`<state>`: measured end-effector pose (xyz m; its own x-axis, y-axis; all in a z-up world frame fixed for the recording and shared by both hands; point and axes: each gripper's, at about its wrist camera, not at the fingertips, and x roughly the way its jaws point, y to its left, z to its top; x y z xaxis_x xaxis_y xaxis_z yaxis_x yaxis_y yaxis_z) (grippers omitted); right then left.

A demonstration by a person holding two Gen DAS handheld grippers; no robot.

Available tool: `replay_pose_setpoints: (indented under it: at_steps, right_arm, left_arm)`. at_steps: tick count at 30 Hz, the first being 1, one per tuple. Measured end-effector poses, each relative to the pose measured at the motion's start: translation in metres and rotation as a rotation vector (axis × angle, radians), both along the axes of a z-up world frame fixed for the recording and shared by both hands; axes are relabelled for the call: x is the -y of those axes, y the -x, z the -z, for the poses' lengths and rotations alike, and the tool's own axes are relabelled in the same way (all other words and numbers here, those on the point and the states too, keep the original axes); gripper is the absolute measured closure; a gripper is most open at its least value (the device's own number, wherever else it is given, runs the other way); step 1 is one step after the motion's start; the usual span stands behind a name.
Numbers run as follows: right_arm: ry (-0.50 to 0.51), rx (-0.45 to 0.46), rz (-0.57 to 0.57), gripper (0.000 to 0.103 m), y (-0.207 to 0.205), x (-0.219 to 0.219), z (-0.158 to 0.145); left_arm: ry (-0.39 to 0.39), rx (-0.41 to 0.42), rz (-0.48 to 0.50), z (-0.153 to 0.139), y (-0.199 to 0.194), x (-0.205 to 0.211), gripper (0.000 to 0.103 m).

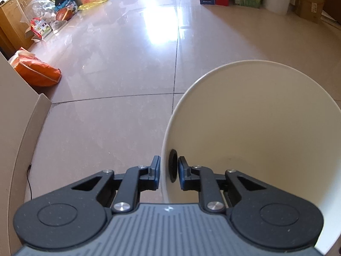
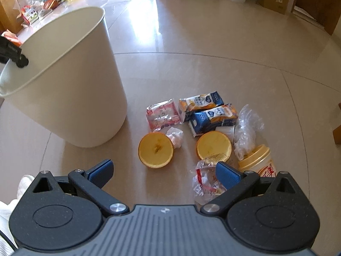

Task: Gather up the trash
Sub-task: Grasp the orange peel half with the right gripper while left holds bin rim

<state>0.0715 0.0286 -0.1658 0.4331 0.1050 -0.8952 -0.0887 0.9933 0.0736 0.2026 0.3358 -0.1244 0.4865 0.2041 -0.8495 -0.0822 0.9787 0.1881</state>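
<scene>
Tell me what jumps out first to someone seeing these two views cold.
The cream bin dominates, tilted on the floor left of the trash, its rim clamped by the left gripper. Beside it lies the litter pile, where two bright orange halves stand out. The right gripper hangs open just above them.

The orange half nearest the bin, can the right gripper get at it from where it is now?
Probably yes. The right gripper is open, and the orange half lies cut side up just ahead of its fingertips with bare floor around it; only a crumpled tissue sits behind it.
</scene>
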Motion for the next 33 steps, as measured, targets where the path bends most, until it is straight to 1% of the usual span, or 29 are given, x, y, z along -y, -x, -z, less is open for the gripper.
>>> replay_pose_setpoints:
  at_steps: [1,5,8,12,14,16,20,22,26,29,31,33]
  right_arm:
    - [0.0,-0.003,-0.003,0.0,0.0,-0.001,0.003]
    - [0.014,0.013,-0.037,0.0,-0.001,-0.005,0.018]
    - [0.041,0.036,-0.105,0.0,-0.001,-0.013,0.037]
    - [0.015,0.058,-0.163,0.001,-0.01,-0.029,0.061]
    - [0.035,0.066,-0.181,0.001,-0.018,-0.04,0.074]
    - [0.063,0.052,-0.172,0.001,-0.029,-0.05,0.092]
    - [0.114,-0.026,-0.086,0.0,-0.054,-0.056,0.137]
    - [0.134,-0.052,-0.05,0.0,-0.064,-0.056,0.153]
    - [0.123,-0.079,-0.004,0.0,-0.078,-0.056,0.17]
    - [0.11,-0.084,0.011,0.001,-0.084,-0.056,0.174]
    - [0.095,-0.092,0.019,0.006,-0.087,-0.055,0.175]
    - [0.099,-0.103,0.015,0.018,-0.089,-0.055,0.176]
  left_arm:
    - [-0.003,0.004,0.002,0.0,0.002,0.001,0.089]
    - [-0.002,0.013,-0.01,0.0,0.006,0.003,0.089]
    - [0.001,0.018,-0.017,-0.001,0.007,0.001,0.089]
    - [0.009,0.021,-0.023,0.0,0.009,-0.001,0.089]
    - [0.015,0.021,-0.029,-0.002,0.009,-0.002,0.089]
    - [0.024,0.021,-0.038,-0.003,0.009,-0.004,0.089]
    - [0.04,0.018,-0.048,-0.004,0.009,-0.007,0.09]
    - [0.046,0.016,-0.05,-0.004,0.009,-0.009,0.09]
    - [0.057,0.015,-0.055,-0.004,0.009,-0.012,0.09]
    - [0.064,0.015,-0.058,-0.004,0.008,-0.014,0.09]
    - [0.069,0.016,-0.06,-0.004,0.008,-0.015,0.09]
    - [0.074,0.019,-0.063,-0.003,0.008,-0.017,0.091]
